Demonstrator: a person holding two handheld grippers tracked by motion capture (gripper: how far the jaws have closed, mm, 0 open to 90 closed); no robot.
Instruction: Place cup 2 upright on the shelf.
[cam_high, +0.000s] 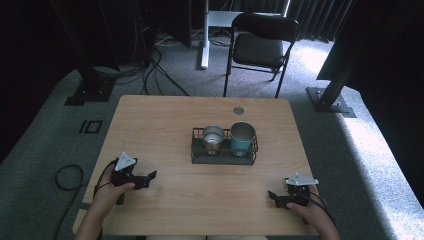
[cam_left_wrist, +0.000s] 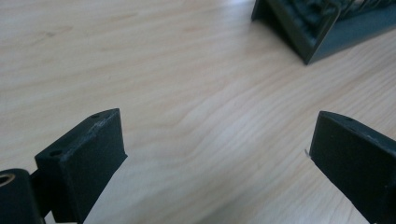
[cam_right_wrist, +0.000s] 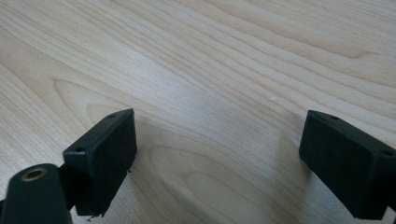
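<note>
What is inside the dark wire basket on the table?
Inside the basket stand two cups: a silver cup and a teal cup. The basket floor beneath them is covered.

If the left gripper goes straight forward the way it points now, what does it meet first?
Probably the near corner of the dark wire basket, which lies ahead and a little to one side. Until there, the left gripper, jaws open, has bare table before it. Depth is hard to judge.
</note>
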